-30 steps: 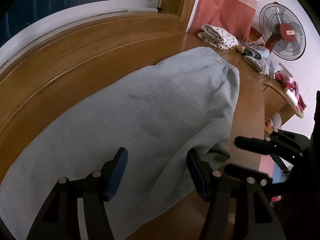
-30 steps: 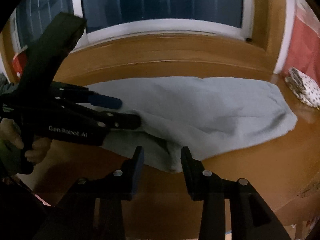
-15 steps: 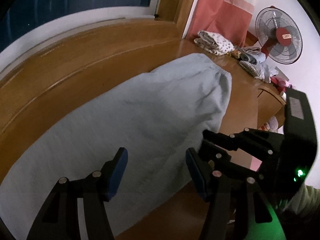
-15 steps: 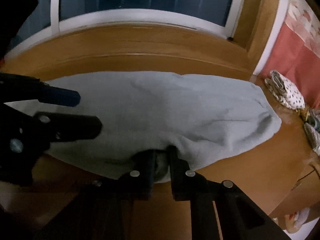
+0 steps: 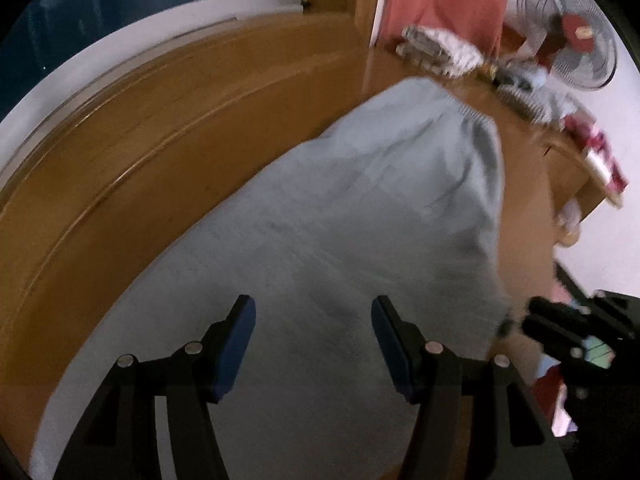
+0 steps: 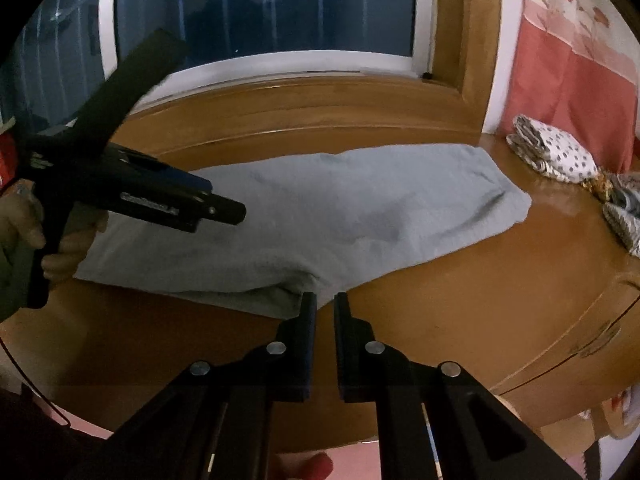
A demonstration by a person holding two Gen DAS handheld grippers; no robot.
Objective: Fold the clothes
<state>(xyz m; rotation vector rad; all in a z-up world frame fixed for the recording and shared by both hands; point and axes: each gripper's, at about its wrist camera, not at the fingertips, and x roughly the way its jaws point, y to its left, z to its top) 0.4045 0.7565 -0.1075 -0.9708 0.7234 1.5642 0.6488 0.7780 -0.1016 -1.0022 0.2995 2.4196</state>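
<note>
A light blue-grey garment (image 5: 360, 208) with an elastic waistband lies spread along the wooden table (image 5: 160, 152). My left gripper (image 5: 312, 312) hovers open over its middle, blue pads wide apart and nothing between them. In the right wrist view the garment (image 6: 360, 208) stretches across the table, and the left gripper (image 6: 224, 200) hangs above its left part, held by a hand. My right gripper (image 6: 324, 300) has its jaws nearly together at the garment's near edge, where a bunched fold runs into the tips. The left wrist view shows the right gripper (image 5: 520, 320) at the cloth's right edge.
A folded spotted cloth (image 6: 552, 152) and a pile of other clothes (image 6: 624, 208) lie at the table's far right. A standing fan (image 5: 568, 36) and a red curtain (image 6: 580, 92) are behind them. A window sill backs the table; a drawer front (image 6: 580, 340) is at the right.
The right gripper's jaws went from apart to nearly together on the garment's near edge. The left gripper stayed open and shifted further over the cloth.
</note>
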